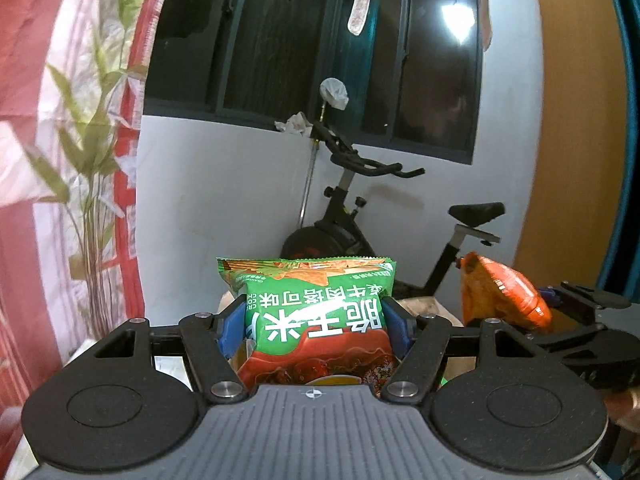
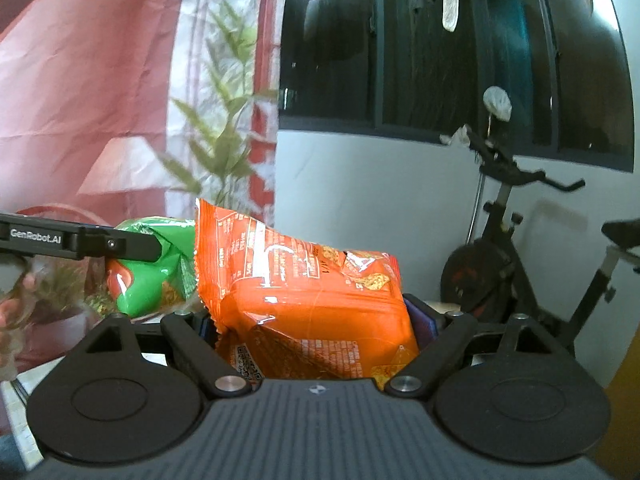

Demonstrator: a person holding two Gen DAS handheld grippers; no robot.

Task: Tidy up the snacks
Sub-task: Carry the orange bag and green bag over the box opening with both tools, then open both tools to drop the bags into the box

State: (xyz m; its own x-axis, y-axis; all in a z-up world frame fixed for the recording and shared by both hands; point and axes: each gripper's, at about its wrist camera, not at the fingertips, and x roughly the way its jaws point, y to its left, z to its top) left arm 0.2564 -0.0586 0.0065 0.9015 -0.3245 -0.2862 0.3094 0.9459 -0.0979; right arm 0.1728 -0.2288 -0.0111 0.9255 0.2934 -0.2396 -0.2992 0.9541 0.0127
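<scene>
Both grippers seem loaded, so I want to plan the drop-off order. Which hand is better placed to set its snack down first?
Neither clearly. The left gripper clamps the green bag; the right gripper clamps the orange bag. Both bags are held side by side, and no drop-off spot shows.

Green snack bag (image 1: pixel 316 320), left wrist view: large white Chinese characters across the middle of its front, printed upside down as seen, reading 脆玉米; above them a smaller white line of characters, also inverted and only partly legible, ending 可味; small Latin letters along the left edge, too small to read. Orange snack bag (image 2: pixel 308 312), right wrist view: printed panel of fine white text and a table, illegible; the digits "11 1" in dark print near the upper fold; a QR code (image 2: pixel 250 364) at the lower left corner. Black bar of the left tongs (image 2: pixel 80 240), right wrist view: white lettering "GenRobot.AI".
</scene>
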